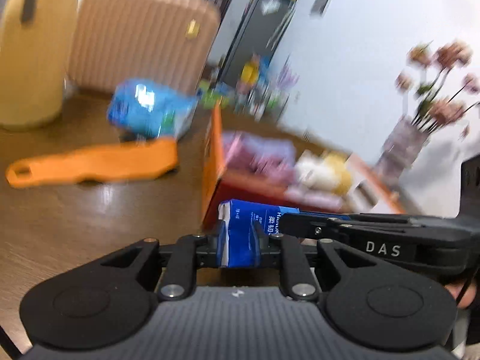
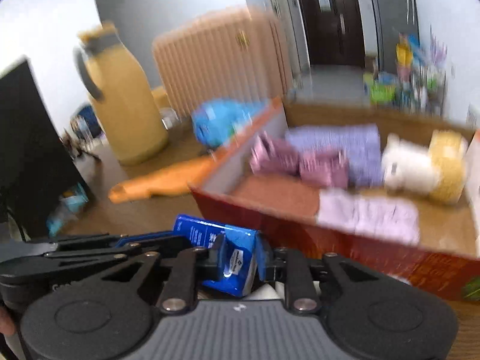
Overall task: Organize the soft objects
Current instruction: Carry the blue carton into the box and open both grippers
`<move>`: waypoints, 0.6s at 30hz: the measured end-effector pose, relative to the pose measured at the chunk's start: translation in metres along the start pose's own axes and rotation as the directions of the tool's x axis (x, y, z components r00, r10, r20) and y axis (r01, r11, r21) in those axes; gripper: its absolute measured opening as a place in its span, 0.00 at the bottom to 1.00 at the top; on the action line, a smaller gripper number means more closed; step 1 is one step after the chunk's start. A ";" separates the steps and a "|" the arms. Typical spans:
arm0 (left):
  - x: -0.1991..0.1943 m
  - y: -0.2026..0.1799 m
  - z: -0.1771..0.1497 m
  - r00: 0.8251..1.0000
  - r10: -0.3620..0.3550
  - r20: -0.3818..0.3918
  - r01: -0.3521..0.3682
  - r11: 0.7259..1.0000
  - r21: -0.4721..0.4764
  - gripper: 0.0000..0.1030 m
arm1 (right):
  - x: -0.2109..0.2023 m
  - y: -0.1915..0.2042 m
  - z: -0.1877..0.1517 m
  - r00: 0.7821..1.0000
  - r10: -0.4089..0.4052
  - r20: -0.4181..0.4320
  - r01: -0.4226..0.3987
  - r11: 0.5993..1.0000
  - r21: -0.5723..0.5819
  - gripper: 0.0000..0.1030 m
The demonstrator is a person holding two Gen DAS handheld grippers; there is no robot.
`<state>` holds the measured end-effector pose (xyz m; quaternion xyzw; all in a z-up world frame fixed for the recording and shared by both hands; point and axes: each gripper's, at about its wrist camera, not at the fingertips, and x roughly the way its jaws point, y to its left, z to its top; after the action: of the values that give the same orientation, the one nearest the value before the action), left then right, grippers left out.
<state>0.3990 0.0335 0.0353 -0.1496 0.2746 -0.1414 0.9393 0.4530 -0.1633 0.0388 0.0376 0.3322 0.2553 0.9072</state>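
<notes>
A soft blue plastic pack of tissues (image 1: 240, 237) is gripped at one end by the left tool (image 1: 238, 244), whose jaws are closed on it. The other end is pinched by the right tool (image 2: 237, 258), also closed on the pack. The pack is held up in the air between both tools, just in front of the near red wall of an open cardboard box (image 2: 300, 228).

Inside the box, folded purple and pink cloths (image 2: 333, 153) and a white and yellow fluffy toy (image 2: 420, 165) are seen. A flat orange plastic piece (image 1: 93, 163) is lying on the brown wooden surface (image 1: 75, 219), with a light blue plastic bag (image 1: 147, 108) behind it.

The carrying step seems to be in hand. Next, the pack probably needs to be lifted over the wall and let go in the bare front corner.
</notes>
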 end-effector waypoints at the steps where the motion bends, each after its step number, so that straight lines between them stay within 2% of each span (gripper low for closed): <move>1: -0.013 -0.007 0.002 0.999 -0.006 0.033 0.006 1.000 0.011 0.17 | -0.016 0.007 0.002 0.999 -0.002 0.049 0.003 1.000 -0.023 0.19; 4: -0.054 -0.036 0.004 0.993 -0.026 0.112 0.019 0.998 0.062 0.17 | -0.069 0.026 0.001 0.983 0.004 0.185 0.008 0.998 -0.067 0.19; 6: -0.076 -0.054 -0.004 0.992 -0.062 0.113 0.053 0.996 0.078 0.17 | -0.111 0.032 -0.011 0.966 0.013 0.257 0.006 0.997 -0.072 0.19; 8: -0.090 -0.070 -0.023 0.992 -0.107 0.073 0.101 0.992 0.075 0.17 | -0.143 0.032 -0.031 0.959 0.015 0.284 0.004 0.998 -0.067 0.19; 11: -0.098 -0.091 -0.066 0.986 -0.161 -0.033 0.163 0.985 0.054 0.17 | -0.178 0.020 -0.075 0.966 -0.006 0.260 0.006 1.000 0.000 0.19; 13: -0.096 -0.101 -0.094 0.980 -0.166 -0.105 0.171 0.984 0.044 0.17 | -0.188 0.009 -0.109 0.976 -0.036 0.216 0.020 0.997 0.076 0.19; 17: -0.079 -0.119 -0.141 0.950 -0.176 -0.257 0.193 0.980 0.044 0.17 | -0.195 -0.018 -0.169 0.990 -0.082 0.115 0.052 0.969 0.240 0.19; 18: -0.077 -0.120 -0.145 0.946 -0.178 -0.271 0.196 0.980 0.042 0.17 | -0.196 -0.022 -0.179 0.991 -0.085 0.102 0.055 0.962 0.266 0.18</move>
<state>0.2339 -0.0792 -0.0025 -0.1227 0.3775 -0.2580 0.8808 0.2241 -0.2965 0.0095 0.1600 0.3127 0.1742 0.9199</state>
